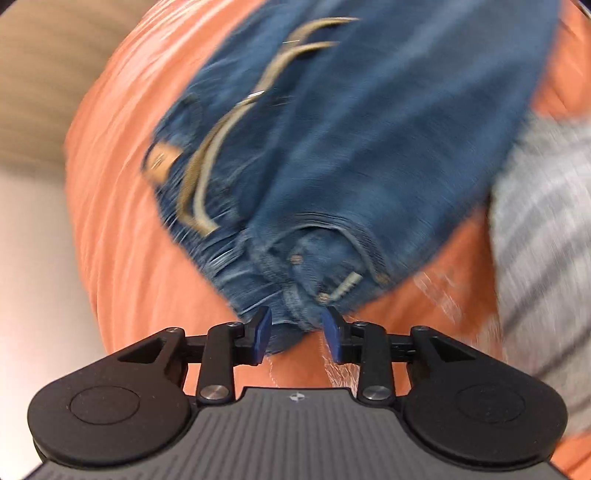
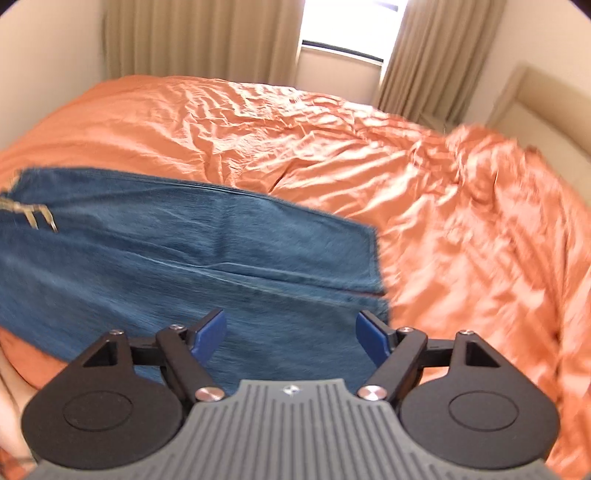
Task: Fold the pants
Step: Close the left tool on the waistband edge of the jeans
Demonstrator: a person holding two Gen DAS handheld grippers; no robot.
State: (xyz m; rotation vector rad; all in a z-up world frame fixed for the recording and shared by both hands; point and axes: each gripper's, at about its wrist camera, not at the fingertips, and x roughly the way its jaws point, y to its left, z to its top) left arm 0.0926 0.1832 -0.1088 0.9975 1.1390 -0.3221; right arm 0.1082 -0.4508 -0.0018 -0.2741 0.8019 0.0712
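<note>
Blue jeans (image 1: 351, 147) with frayed rips lie on an orange bedspread (image 1: 122, 221). In the left wrist view, the waistband end with rivets and a pocket sits between the blue pads of my left gripper (image 1: 297, 332), which is partly closed around the bunched denim; the view is motion-blurred. In the right wrist view, the jeans' legs (image 2: 184, 258) lie folded side by side, hems at the right. My right gripper (image 2: 291, 334) is open and empty, just above the near leg.
The orange bedspread (image 2: 369, 147) is wrinkled and spreads far and right. Beige curtains (image 2: 199, 40) and a bright window (image 2: 351, 26) stand behind the bed. A person's grey striped clothing (image 1: 546, 240) is at the right of the left wrist view.
</note>
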